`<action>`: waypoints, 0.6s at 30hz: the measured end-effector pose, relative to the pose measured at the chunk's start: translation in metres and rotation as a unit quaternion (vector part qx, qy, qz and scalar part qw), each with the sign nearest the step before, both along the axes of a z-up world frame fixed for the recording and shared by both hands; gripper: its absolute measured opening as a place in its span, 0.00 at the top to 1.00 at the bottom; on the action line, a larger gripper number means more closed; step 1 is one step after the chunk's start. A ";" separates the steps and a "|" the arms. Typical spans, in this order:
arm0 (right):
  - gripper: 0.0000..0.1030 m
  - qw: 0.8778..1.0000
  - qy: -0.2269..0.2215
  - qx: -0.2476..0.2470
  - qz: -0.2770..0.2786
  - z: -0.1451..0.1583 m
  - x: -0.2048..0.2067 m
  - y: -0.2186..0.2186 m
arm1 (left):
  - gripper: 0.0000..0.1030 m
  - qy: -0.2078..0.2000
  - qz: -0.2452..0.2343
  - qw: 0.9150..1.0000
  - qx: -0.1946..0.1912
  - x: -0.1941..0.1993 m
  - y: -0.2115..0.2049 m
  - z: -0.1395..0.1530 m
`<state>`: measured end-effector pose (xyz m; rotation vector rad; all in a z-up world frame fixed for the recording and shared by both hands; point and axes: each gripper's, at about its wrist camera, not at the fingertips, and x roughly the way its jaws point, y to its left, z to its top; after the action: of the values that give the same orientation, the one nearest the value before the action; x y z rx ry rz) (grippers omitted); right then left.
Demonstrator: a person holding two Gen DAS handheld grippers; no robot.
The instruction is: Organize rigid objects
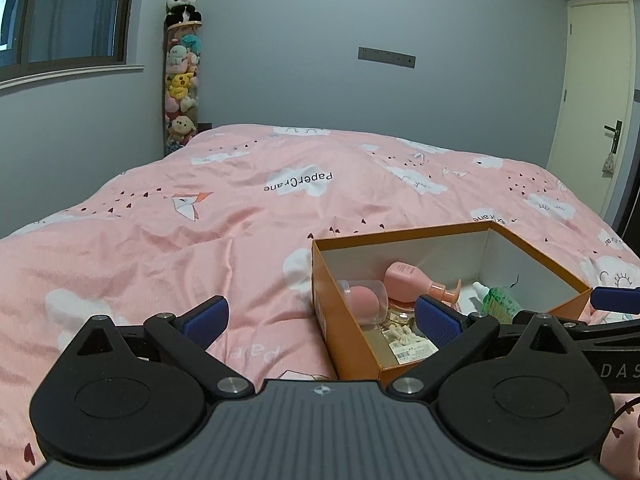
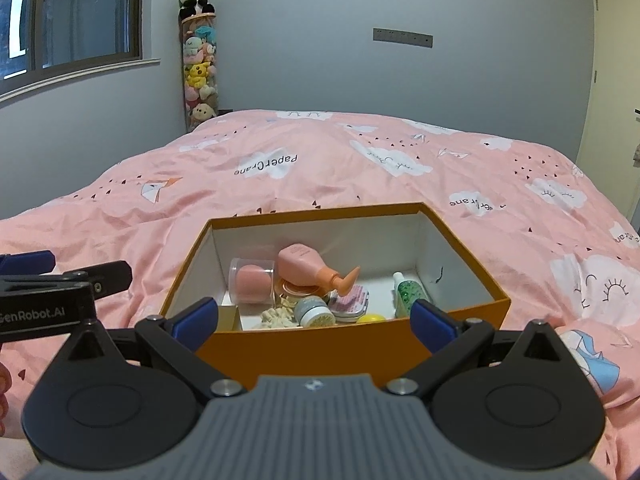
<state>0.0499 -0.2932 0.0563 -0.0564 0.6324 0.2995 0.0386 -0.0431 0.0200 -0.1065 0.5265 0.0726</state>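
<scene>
Bedding under the orange box [image 2: 332,344] is soft and rumpled, so at 12 o'clock of the right claw [image 2: 314,316] the box could tip if its wall gets pushed. Inside, the pink pump bottle [image 2: 308,266] lies across a clear sponge case [image 2: 251,282] and small jars; pulling one could drag others. Both the right and the left claw [image 1: 320,316] gape wide, empty
</scene>
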 end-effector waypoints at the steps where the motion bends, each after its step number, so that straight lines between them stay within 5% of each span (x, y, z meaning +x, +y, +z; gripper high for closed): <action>1: 0.03 1.000 0.001 0.000 0.001 0.000 0.000 0.000 | 0.00 0.001 0.000 1.000 0.000 0.000 0.000 0.000; 18: 0.03 1.000 0.007 0.000 0.001 -0.002 0.001 0.000 | 0.00 0.003 0.004 1.000 0.001 0.000 0.000 0.000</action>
<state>0.0509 -0.2928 0.0539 -0.0547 0.6470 0.3014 0.0386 -0.0428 0.0196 -0.1069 0.5329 0.0820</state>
